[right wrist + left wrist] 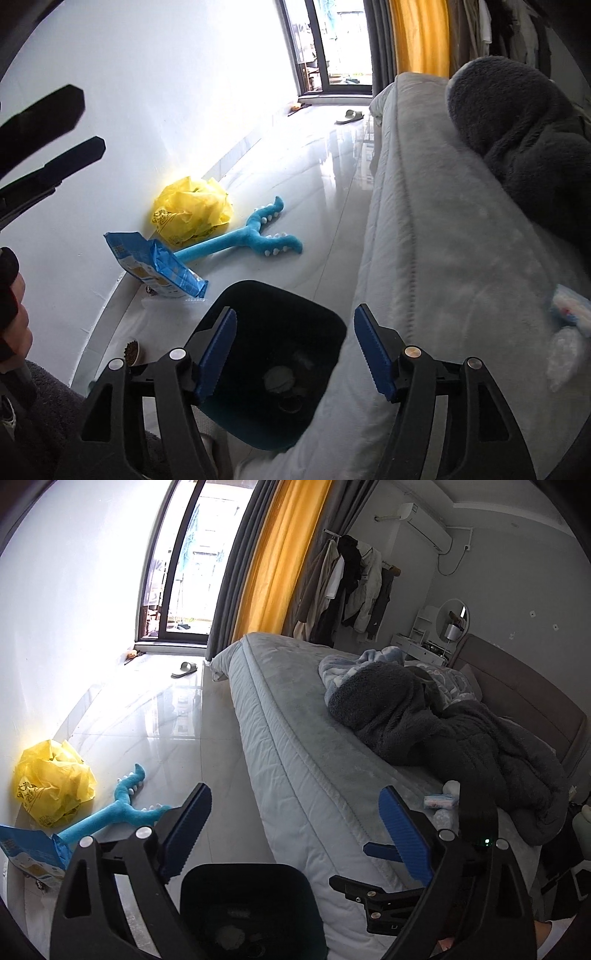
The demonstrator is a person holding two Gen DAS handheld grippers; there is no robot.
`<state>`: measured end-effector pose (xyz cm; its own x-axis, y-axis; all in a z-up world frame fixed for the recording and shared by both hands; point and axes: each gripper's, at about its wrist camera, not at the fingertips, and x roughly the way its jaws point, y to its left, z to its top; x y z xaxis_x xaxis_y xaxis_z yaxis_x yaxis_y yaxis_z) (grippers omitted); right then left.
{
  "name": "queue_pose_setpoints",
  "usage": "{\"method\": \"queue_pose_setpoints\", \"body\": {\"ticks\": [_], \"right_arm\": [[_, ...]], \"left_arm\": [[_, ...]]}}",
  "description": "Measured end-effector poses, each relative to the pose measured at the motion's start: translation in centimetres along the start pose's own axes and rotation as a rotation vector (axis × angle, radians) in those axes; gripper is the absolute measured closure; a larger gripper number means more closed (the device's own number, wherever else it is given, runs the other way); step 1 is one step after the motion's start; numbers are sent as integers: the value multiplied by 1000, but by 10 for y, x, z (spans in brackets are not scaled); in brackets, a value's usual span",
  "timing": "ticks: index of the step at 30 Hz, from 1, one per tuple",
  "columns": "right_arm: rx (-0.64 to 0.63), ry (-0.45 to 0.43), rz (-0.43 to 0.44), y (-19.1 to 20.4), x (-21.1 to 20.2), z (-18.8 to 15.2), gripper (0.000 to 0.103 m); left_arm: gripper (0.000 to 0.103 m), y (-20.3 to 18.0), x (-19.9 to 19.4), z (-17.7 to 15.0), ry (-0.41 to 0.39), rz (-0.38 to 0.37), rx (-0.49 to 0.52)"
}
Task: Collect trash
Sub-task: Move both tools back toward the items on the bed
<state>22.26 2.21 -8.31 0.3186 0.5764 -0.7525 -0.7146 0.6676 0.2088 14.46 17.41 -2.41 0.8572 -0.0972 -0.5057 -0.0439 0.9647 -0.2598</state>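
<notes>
Both the left gripper (295, 834) and right gripper (295, 350), jaws apart and empty, hover above the dark square plastic bin (273, 369), with the crumpled yellow plastic bag (192, 214) further ahead-left

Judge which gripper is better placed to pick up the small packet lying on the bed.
Probably the right gripper. It is open and empty, and the small packet lies at its right side. The left gripper, also open, is on the floor side; from there the packet lies past the right gripper.
</notes>
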Motion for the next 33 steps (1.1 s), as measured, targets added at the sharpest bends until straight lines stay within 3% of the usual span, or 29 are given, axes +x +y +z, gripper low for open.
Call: {"method": "queue_pose_setpoints", "body": {"ticks": [20,33], "right_arm": [[139,-122,-196,-115,-85,-34,31],[255,-122,-365,-194,-111,-58,21]], "left_arm": [[9,-101,52,-12,71,-121,64],[9,-148,103,-30,170,-188,106]]}}
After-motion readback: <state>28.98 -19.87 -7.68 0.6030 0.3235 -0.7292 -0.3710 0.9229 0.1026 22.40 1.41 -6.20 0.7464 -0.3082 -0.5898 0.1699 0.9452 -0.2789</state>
